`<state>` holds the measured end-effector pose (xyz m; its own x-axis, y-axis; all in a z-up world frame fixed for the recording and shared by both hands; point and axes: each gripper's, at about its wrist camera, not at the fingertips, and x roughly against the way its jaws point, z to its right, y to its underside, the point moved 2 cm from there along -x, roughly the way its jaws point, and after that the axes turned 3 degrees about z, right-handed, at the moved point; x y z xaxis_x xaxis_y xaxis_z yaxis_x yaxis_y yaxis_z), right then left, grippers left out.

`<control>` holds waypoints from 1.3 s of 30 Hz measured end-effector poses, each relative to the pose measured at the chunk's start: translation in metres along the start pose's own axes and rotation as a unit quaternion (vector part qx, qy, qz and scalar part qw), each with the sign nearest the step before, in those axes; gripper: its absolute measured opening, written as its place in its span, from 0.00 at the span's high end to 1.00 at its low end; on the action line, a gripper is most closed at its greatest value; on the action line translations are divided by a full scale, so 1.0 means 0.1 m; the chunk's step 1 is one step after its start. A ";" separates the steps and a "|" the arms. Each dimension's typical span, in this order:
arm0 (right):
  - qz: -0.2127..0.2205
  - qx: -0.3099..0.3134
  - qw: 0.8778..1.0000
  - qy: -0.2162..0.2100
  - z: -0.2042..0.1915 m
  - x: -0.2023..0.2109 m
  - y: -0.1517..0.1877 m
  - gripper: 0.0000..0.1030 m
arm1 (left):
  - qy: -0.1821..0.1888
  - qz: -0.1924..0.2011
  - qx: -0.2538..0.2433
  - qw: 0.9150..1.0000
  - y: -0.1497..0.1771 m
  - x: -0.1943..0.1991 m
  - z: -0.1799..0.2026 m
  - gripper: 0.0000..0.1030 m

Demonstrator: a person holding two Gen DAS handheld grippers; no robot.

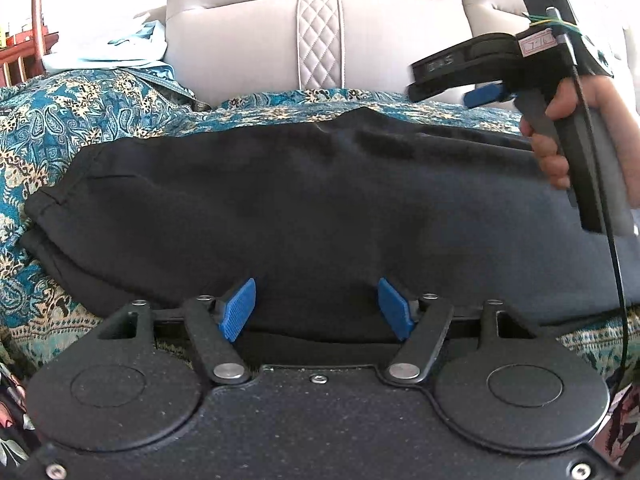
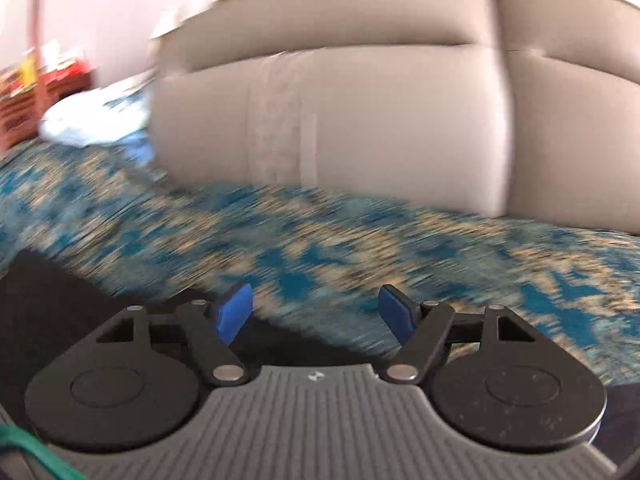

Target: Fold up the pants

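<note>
Left claw [image 1: 316, 308] over pants [image 1: 304, 208]

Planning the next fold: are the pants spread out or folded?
Folded lengthwise: the pants lie as one long band, legs stacked at the cuffs.

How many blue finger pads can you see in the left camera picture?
3. Two belong to the left gripper: the left pad and the right pad, over the black pants. One is on the right gripper, top right; its other pad is hidden.
</note>
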<state>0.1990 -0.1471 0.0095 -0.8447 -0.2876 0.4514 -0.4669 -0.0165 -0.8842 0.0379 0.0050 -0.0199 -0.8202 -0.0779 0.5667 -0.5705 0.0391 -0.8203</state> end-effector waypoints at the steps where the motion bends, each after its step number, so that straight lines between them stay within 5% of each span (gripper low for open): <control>1: -0.011 0.011 1.000 -0.017 -0.09 0.01 0.04 0.21 | 0.000 -0.001 -0.002 1.000 0.00 0.00 0.00 0.35; 5: -0.067 0.060 0.994 -0.065 -0.45 -0.01 0.25 0.23 | 0.000 -0.001 -0.007 1.000 0.03 0.03 0.01 0.35; 8: -0.048 0.139 0.988 -0.040 -0.63 -0.03 0.33 0.19 | -0.001 0.000 -0.007 1.000 0.04 0.04 0.01 0.35; 10: -0.041 0.121 0.991 -0.029 -0.53 -0.13 0.29 0.14 | -0.002 -0.001 -0.006 1.000 0.04 0.04 0.01 0.35; 16: 0.007 0.018 0.993 0.115 -0.12 -0.19 0.21 0.20 | -0.005 -0.019 0.006 1.000 0.02 0.10 -0.03 0.36; 19: 0.030 -0.002 0.998 0.057 -0.16 0.02 0.21 0.20 | -0.005 -0.022 0.059 0.998 -0.05 0.16 -0.28 0.40; 23: 0.004 0.052 0.998 -0.018 -0.47 0.21 0.32 0.20 | -0.043 -0.002 0.116 0.992 -0.21 0.20 -0.74 0.41; 26: -0.026 0.105 0.992 -0.072 -0.80 0.34 0.55 0.25 | -0.094 0.016 0.129 0.987 -0.35 0.15 -1.08 0.41; 29: -0.009 0.185 0.978 -0.098 -1.10 0.61 0.81 0.25 | -0.124 0.023 0.150 0.981 -0.44 0.05 -1.41 0.41; 32: -0.024 0.194 0.968 -0.157 -1.21 0.83 0.96 0.24 | -0.145 0.006 0.179 0.973 -0.44 -0.12 -1.69 0.41; 37: -0.028 0.211 0.959 -0.185 -1.27 1.14 1.15 0.23 | -0.184 -0.015 0.210 0.960 -0.36 -0.34 -1.95 0.42; 39: -0.032 0.202 0.959 -0.194 -1.25 1.19 1.16 0.19 | -0.195 -0.013 0.217 0.956 -0.35 -0.40 -2.00 0.62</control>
<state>0.0112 -0.0632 -0.0245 -0.6193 -0.6076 0.4972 -0.3084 -0.3941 -0.8658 0.0822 0.2061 0.0014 -0.6789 -0.4425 0.5859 -0.4505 -0.3791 -0.8083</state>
